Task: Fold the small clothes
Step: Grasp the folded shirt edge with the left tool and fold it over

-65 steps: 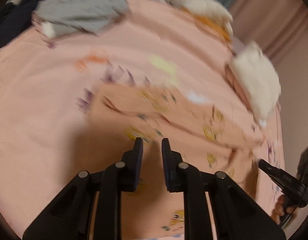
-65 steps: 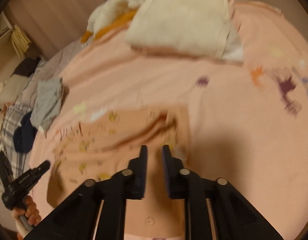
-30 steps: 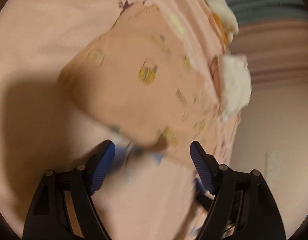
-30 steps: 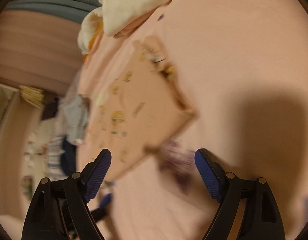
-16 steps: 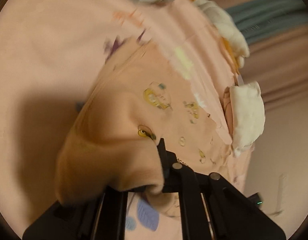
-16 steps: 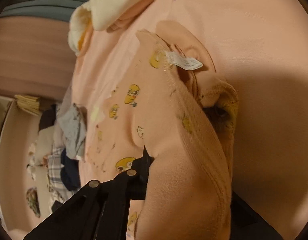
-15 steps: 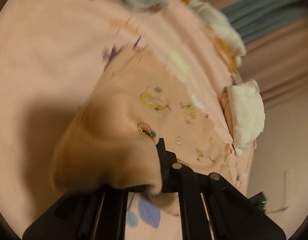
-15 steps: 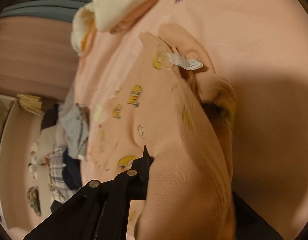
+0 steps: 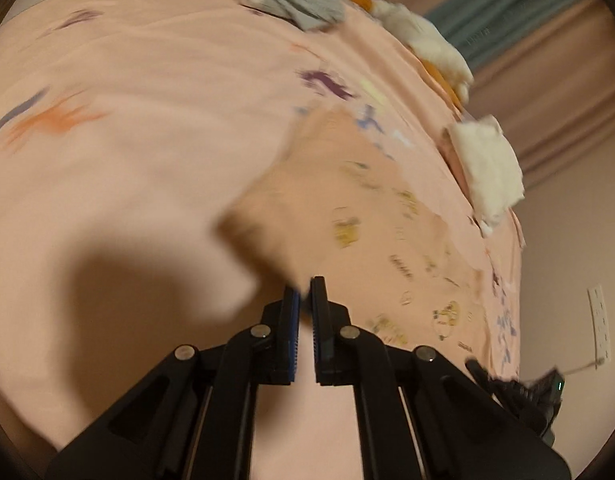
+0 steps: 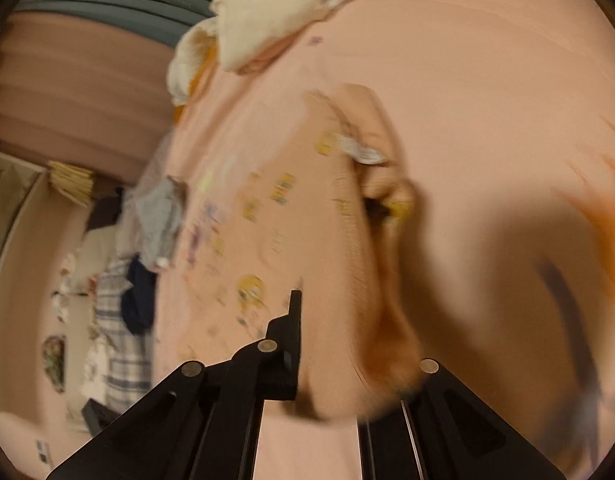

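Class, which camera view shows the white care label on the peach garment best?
The right wrist view: the white label sits plainly on the peach garment. The left wrist view shows the garment's printed side only, with no label.

One peach garment (image 9: 347,208), two white bundles (image 9: 487,168).

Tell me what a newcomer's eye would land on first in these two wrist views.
First, the peach garment with yellow cartoon prints, lifted off the pink bedspread and draped over the right gripper, its corner pinched in the left gripper. Next, the folded cream pile at the bed's far edge.
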Action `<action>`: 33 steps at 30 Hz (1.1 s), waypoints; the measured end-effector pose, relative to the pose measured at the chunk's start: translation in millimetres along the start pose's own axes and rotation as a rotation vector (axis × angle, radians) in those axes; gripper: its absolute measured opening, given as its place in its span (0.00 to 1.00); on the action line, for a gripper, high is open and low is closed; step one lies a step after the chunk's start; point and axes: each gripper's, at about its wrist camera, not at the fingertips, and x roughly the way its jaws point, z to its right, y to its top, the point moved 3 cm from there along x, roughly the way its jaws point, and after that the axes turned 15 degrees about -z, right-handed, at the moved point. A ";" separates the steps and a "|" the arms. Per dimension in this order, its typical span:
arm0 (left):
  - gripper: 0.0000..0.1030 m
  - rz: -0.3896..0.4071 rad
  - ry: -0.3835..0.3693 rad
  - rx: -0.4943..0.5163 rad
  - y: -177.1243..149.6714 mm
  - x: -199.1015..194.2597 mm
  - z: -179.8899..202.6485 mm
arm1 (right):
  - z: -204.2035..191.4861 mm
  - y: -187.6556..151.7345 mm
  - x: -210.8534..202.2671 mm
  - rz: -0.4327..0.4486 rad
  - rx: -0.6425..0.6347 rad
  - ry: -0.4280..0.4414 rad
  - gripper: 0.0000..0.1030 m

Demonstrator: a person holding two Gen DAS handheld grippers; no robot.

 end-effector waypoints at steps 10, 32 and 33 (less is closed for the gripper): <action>0.11 0.050 0.085 0.009 2.9 -32.0 -28.3 | 25.7 -34.4 -47.7 0.134 0.093 -0.196 0.06; 0.05 0.158 0.010 0.022 10.0 -10.5 3.4 | 29.0 -55.8 -49.9 0.060 0.099 -0.159 0.36; 0.05 0.152 0.014 0.013 6.5 -13.8 -0.5 | 29.4 -57.6 -52.3 0.066 0.106 -0.148 0.36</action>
